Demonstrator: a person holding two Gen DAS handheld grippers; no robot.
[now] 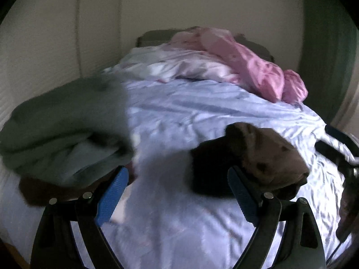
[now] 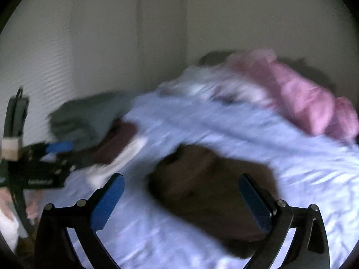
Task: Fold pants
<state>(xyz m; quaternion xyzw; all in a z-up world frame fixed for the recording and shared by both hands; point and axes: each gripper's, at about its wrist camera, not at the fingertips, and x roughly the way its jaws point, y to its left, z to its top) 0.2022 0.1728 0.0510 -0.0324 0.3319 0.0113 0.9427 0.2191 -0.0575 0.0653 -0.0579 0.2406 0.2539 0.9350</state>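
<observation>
Nearest the lens, the left gripper [image 1: 177, 197] stands with blue ribbed pads spread wide over bare pale lilac bedsheet [image 1: 179, 116], grasping nothing. The right gripper [image 2: 181, 201] is likewise released, its jaws framing the folded dark brown fabric pants [image 2: 213, 188] lying on the sheet, pads clear of the cloth. A grey-green folded garment pile [image 1: 62, 121] borders the sheet's left edge; a crumpled pink satin cover [image 1: 258, 69] occupies the far right corner beside the cream wall [image 1: 157, 6].
</observation>
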